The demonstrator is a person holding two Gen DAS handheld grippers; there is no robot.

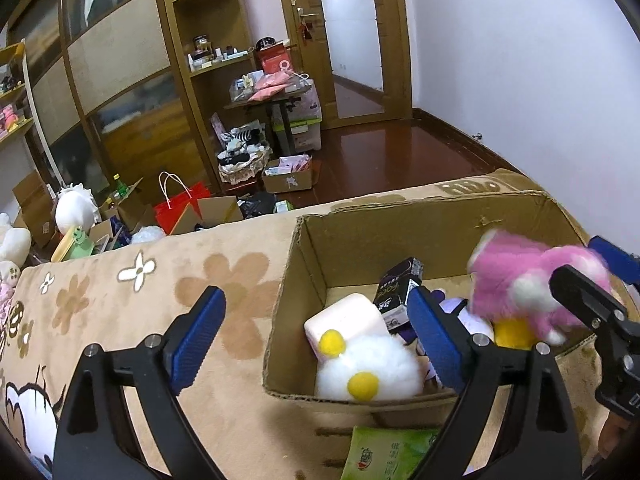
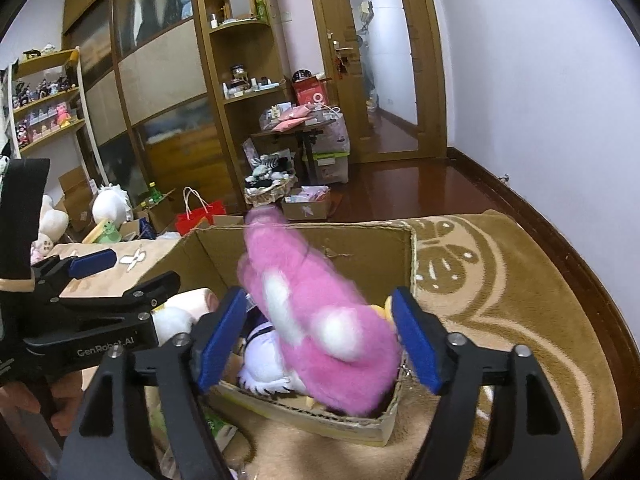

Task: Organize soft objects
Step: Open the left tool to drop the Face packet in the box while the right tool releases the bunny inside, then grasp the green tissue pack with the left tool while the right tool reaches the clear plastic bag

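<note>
An open cardboard box [image 1: 344, 236] [image 2: 360, 248] stands on a beige flowered blanket. A pink plush toy [image 2: 312, 320] [image 1: 528, 284], blurred, hangs over the box between the wide-open fingers of my right gripper [image 2: 320, 340]; the pads do not seem to press it. Inside the box lie a white plush with yellow dots [image 1: 368, 368], a pale pink block [image 1: 344, 320], a dark small carton [image 1: 398, 288] and a white-purple plush [image 2: 264, 360]. My left gripper [image 1: 316, 340] is open and empty at the box's near left wall.
A green tissue pack [image 1: 384, 452] lies in front of the box. The blanket [image 1: 160, 300] stretches left, with plush toys at its left edge. Beyond it the floor holds bags, boxes, a basket and a small table by the wardrobe.
</note>
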